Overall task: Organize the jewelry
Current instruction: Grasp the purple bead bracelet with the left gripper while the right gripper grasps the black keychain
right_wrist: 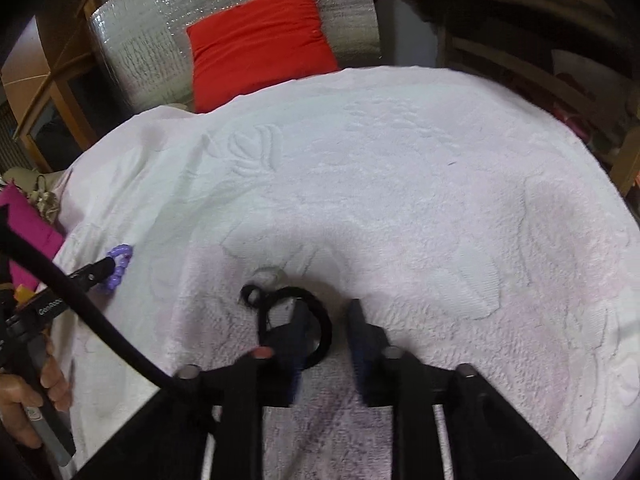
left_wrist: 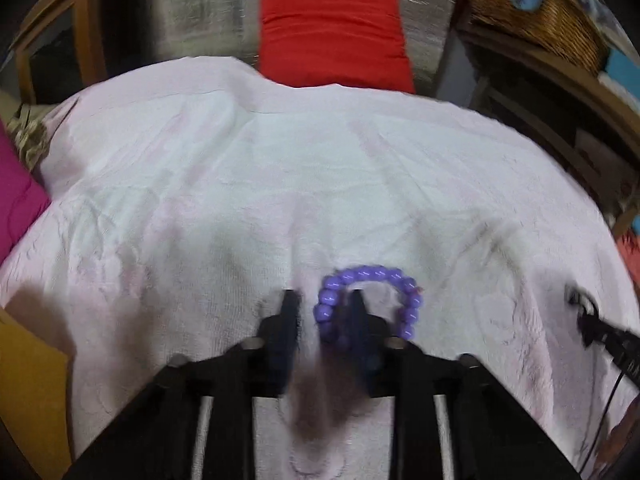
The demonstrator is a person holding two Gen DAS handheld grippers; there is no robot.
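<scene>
A purple bead bracelet [left_wrist: 370,302] lies on the white towel [left_wrist: 280,168], looped round the right finger of my left gripper [left_wrist: 322,300]. The jaws stand apart with the other finger outside the loop. The right wrist view shows the same bracelet [right_wrist: 118,266] at that gripper's tip. A black cord bracelet [right_wrist: 296,320] with a knot lies on the towel [right_wrist: 400,184], looped round the left finger of my right gripper [right_wrist: 326,308], whose jaws also stand apart. The right gripper's tip shows at the right edge of the left wrist view [left_wrist: 584,312].
A red cushion [left_wrist: 332,36] leans on a silver foil sheet [left_wrist: 200,4] behind the towel. A magenta cushion [left_wrist: 16,200] lies left. A wicker basket [left_wrist: 532,12] sits on a wooden shelf at right. A hand [right_wrist: 24,396] holds the left gripper's handle.
</scene>
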